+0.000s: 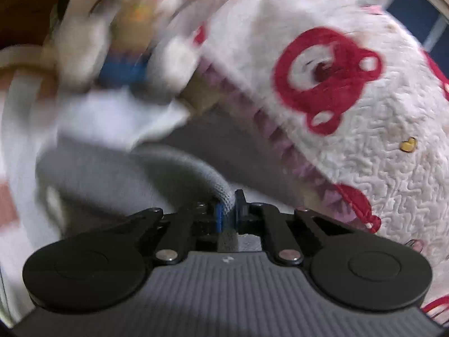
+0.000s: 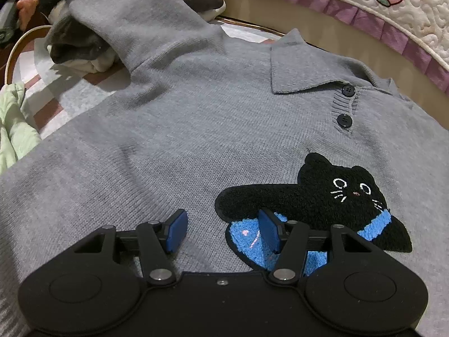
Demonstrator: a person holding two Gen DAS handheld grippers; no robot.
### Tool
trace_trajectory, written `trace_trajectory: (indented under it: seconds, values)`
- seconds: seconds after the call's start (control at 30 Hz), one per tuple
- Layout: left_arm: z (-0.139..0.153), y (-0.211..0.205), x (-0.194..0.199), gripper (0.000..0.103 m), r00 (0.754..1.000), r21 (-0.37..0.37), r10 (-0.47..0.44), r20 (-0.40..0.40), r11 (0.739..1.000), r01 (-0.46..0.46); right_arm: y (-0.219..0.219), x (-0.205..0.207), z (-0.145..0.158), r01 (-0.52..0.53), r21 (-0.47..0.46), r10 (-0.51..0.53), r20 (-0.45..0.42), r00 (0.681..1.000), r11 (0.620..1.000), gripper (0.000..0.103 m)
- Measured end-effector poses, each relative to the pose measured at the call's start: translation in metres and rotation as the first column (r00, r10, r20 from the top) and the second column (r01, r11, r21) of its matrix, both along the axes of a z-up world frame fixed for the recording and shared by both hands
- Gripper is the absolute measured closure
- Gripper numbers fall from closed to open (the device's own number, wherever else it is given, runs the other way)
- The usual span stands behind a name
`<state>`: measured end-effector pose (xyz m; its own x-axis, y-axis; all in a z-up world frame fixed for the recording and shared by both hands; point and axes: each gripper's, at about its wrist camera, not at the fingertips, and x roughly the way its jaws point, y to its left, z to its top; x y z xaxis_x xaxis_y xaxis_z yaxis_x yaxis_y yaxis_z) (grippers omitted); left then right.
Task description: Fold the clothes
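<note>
A grey knitted polo sweater (image 2: pixel 196 129) lies spread front up, with a collar (image 2: pixel 303 67), two dark buttons and a black cat patch (image 2: pixel 331 196). My right gripper (image 2: pixel 221 230) stands open just over its chest, the right finger above the patch's blue part and nothing between the pads. One sleeve (image 2: pixel 134 19) is lifted and arches toward the far left, where a person's hand (image 2: pixel 25 5) shows. In the left wrist view my left gripper (image 1: pixel 228 207) is shut on the ribbed end of that grey sleeve (image 1: pixel 140 168), which hangs away from it, blurred.
A white quilt with red bear prints (image 1: pixel 336 84) and a purple frill (image 2: pixel 393 36) rises behind the sweater. A pile of dark and white clothes (image 2: pixel 81 47) sits at the far left, a pale green garment (image 2: pixel 14 129) at the left edge, on a patterned mat (image 2: pixel 61 95).
</note>
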<state>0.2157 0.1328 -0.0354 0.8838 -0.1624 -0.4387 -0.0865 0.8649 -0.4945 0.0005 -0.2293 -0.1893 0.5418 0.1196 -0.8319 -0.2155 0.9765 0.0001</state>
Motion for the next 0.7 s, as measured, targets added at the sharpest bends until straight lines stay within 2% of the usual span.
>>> trace_trajectory:
  seconds: [0.03, 0.07, 0.13, 0.17, 0.3, 0.37, 0.4, 0.47, 0.5, 0.6, 0.63, 0.7]
  values:
    - [0.013, -0.007, -0.005, 0.096, 0.998, 0.052, -0.003, 0.066, 0.999, 0.0, 0.0, 0.0, 0.0, 0.001, 0.001, -0.001, -0.001, 1.0, 1.0, 0.041]
    - [0.025, -0.013, -0.013, 0.096, 0.989, 0.075, -0.011, 0.146, 0.997, 0.0, -0.001, -0.001, 0.0, 0.004, 0.004, -0.004, 0.0, 1.0, 1.0, 0.041]
    - [0.045, -0.017, -0.028, 0.096, 0.959, 0.102, -0.041, 0.28, 0.995, 0.013, -0.002, -0.002, -0.001, 0.011, 0.01, -0.011, 0.004, 1.0, 1.0, 0.041]
    - [0.05, -0.017, -0.033, 0.096, 0.946, 0.109, -0.047, 0.321, 0.994, 0.012, -0.002, -0.002, -0.001, 0.015, 0.013, -0.015, 0.007, 1.0, 1.0, 0.041]
    - [0.034, 0.004, -0.036, 0.091, 0.954, 0.103, 0.067, 0.293, 0.99, -0.101, 0.0, -0.002, -0.001, 0.033, 0.01, -0.033, 0.008, 0.999, 0.999, 0.04]
    - [0.006, 0.022, -0.023, 0.091, 0.978, 0.046, 0.136, 0.16, 0.988, -0.145, 0.0, -0.002, -0.001, 0.034, 0.012, -0.034, 0.004, 0.999, 0.999, 0.04]
    - [-0.007, 0.03, -0.018, 0.091, 0.981, 0.028, 0.167, 0.099, 0.985, -0.171, 0.0, -0.003, 0.0, 0.035, 0.015, -0.036, 0.002, 0.999, 0.999, 0.04]
    - [-0.017, 0.038, -0.016, 0.09, 0.975, 0.063, 0.216, 0.044, 0.974, -0.218, -0.002, -0.003, 0.0, 0.037, 0.026, -0.037, -0.002, 0.999, 0.999, 0.04]
    - [-0.018, 0.04, -0.016, 0.087, 0.971, 0.086, 0.237, 0.037, 0.967, -0.239, -0.003, -0.002, 0.001, 0.036, 0.032, -0.036, -0.003, 0.999, 0.999, 0.04]
    - [-0.001, 0.044, -0.028, 0.061, 0.948, 0.09, 0.294, 0.119, 0.948, -0.305, -0.006, -0.002, 0.002, 0.031, 0.045, -0.031, -0.011, 0.999, 0.998, 0.039]
    - [0.004, 0.045, -0.031, 0.056, 0.949, 0.086, 0.286, 0.131, 0.951, -0.299, -0.007, -0.002, 0.002, 0.029, 0.049, -0.028, -0.015, 0.999, 0.998, 0.039]
    - [0.009, 0.04, -0.032, 0.059, 0.977, 0.073, 0.174, 0.12, 0.98, -0.184, -0.009, -0.003, 0.002, 0.024, 0.058, -0.023, -0.017, 1.0, 0.998, 0.038]
